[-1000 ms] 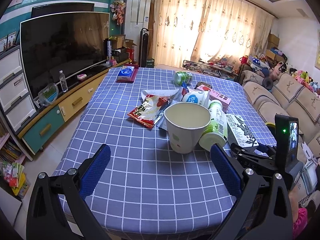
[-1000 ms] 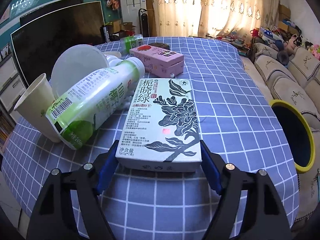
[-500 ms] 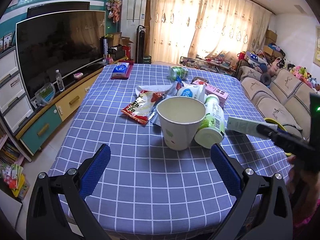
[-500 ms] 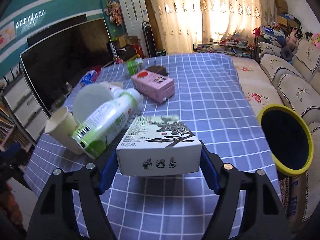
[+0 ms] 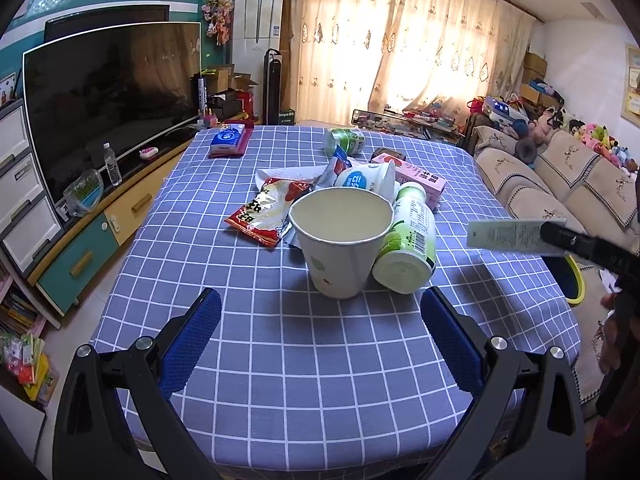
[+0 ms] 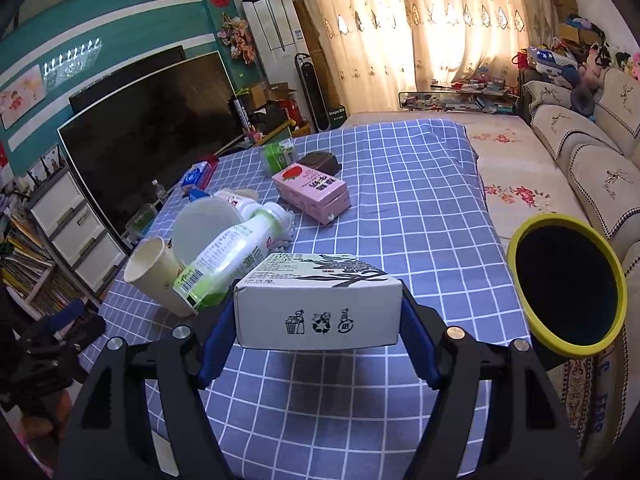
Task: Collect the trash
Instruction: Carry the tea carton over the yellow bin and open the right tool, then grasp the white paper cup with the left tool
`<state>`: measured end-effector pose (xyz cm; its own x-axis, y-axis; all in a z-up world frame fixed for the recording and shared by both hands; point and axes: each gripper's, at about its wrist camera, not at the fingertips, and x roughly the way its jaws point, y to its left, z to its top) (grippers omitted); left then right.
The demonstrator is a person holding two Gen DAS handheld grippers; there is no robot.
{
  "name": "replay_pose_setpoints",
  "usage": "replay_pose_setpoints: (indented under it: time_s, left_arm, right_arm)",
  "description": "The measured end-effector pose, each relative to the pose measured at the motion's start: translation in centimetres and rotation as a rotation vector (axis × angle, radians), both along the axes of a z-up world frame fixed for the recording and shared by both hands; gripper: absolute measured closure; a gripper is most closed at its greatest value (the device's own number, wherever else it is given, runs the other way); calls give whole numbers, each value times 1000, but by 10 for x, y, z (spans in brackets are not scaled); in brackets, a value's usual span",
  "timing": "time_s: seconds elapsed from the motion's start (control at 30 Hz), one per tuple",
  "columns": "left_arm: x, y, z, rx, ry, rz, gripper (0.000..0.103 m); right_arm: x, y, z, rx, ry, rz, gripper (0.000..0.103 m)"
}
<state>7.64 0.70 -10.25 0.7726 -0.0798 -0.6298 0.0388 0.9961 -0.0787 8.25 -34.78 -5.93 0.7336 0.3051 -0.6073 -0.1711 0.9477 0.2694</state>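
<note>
Right wrist view: right tongs (image 6: 318,322), clamped on white carton (image 6: 318,308), raised above counter (image 6: 416,208); jaws just tightened on it. Yellow-rimmed bin (image 6: 568,288) at 3 o'clock. Green bottle (image 6: 228,264) lying at 10 o'clock against paper cup (image 6: 152,272). Left tongs (image 5: 320,336), jaws wide apart, empty, cup at 12 o'clock.

Black left gripper (image 5: 320,320) frame, blue-padded jaws, silver screws; sleeve possibly pink.
</note>
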Motion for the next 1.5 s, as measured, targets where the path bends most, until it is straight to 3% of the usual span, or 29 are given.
replay_pose_setpoints:
  time_s: [0.13,0.33,0.47,0.57,0.73,0.97,1.13,1.5]
  left_arm:
    - [1,-3,-1,0,-3,-11,5]
    - [5,-5,-5,-12,7,-18,5]
    - [10,-8,-8,-16,20,-23,5]
    - [14,-13,-10,-5,25,-22,5]
    - [24,-20,-14,7,39,-18,5]
    - [47,-27,-27,5,67,-14,5]
    - [62,-30,-34,-3,73,-12,5]
    - [94,-26,-35,3,44,10,5]
  right_arm:
    - [-3,-20,16,-5,-40,-37,34]
    - [1,-93,35,-76,-74,-257,34]
    - [22,-151,10,-114,17,-415,34]
    - [46,-183,-29,-163,143,-497,34]
    - [77,-203,-90,-224,311,-523,34]
    - [97,-214,-138,-253,420,-529,33]
    - [96,-215,-147,-235,420,-529,32]
    - [91,-208,-128,-238,367,-529,30]
